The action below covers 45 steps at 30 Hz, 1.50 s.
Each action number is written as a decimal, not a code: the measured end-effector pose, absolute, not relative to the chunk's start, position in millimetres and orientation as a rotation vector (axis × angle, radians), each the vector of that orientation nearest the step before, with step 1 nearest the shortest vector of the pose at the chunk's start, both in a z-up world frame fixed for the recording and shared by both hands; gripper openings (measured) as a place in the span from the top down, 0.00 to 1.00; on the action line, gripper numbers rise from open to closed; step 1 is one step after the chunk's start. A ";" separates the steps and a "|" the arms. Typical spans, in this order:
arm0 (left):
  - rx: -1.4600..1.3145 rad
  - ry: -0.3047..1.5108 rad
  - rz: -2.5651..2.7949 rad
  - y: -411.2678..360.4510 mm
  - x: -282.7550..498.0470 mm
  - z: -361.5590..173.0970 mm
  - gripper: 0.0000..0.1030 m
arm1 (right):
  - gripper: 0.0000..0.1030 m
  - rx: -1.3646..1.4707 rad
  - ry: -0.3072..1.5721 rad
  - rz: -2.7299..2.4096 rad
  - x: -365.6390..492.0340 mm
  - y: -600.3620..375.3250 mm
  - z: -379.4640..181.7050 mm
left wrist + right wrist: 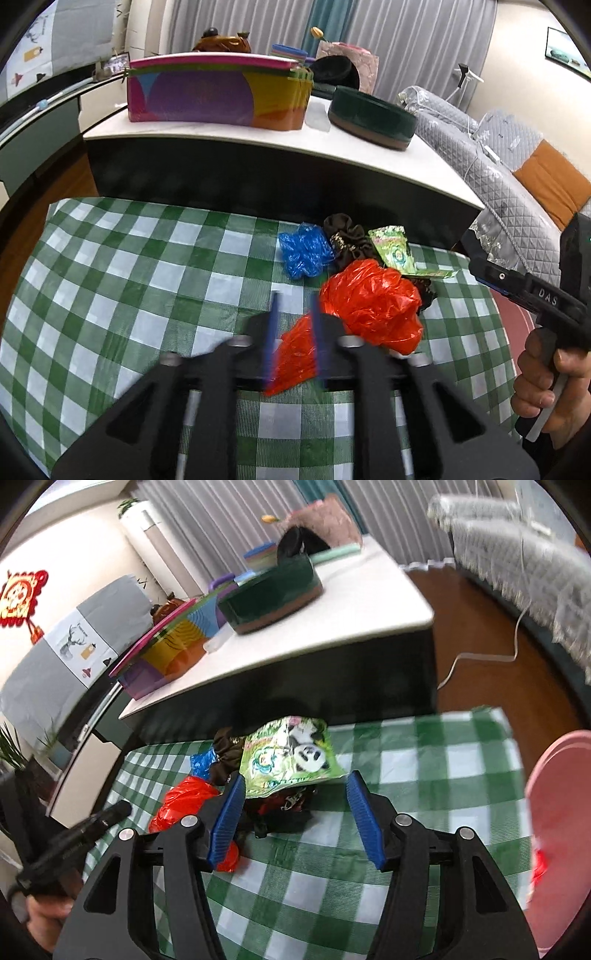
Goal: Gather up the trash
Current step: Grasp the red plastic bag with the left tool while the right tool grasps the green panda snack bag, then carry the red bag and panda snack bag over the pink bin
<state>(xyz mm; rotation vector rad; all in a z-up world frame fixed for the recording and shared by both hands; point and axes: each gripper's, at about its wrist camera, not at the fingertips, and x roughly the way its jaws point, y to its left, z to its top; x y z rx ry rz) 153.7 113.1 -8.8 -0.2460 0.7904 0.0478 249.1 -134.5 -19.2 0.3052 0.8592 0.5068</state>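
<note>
On the checked cloth (129,258), a corner of the red bag (369,302) is being pinched by the nearly closed left gripper (295,332), apparently for lifting, while the right gripper (295,805), spread wide and empty, is being positioned around the green wrapper (291,757).

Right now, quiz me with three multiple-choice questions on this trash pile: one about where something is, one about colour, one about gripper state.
1. Where does the panda wrapper lie?
A. on the white counter
B. on the trash pile
C. on the floor

2. What colour is the bag in the left gripper?
A. red
B. yellow
C. white

3. How does the right gripper stand?
A. shut on the wrapper
B. shut, holding nothing
C. open

Answers: 1 B, it rests atop the dark scraps on the checked cloth. 2 A, the red bag sits between the fingers. 3 C, its blue pads are wide apart.
</note>
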 end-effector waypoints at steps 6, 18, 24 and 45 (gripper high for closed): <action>-0.262 0.827 0.048 116.4 162.6 -21.8 0.58 | 0.40 0.331 0.911 0.531 260.4 -124.0 -32.0; -0.234 0.908 -0.007 99.9 172.7 -41.1 0.64 | 0.59 0.270 0.915 0.551 262.6 -110.2 -36.2; -0.212 0.902 -0.008 100.0 171.5 -36.9 0.84 | 0.80 0.234 0.888 0.547 257.5 -113.3 -31.0; -0.150 0.750 -0.003 76.1 144.6 10.5 0.92 | 0.96 0.140 0.685 0.456 202.5 -165.4 27.9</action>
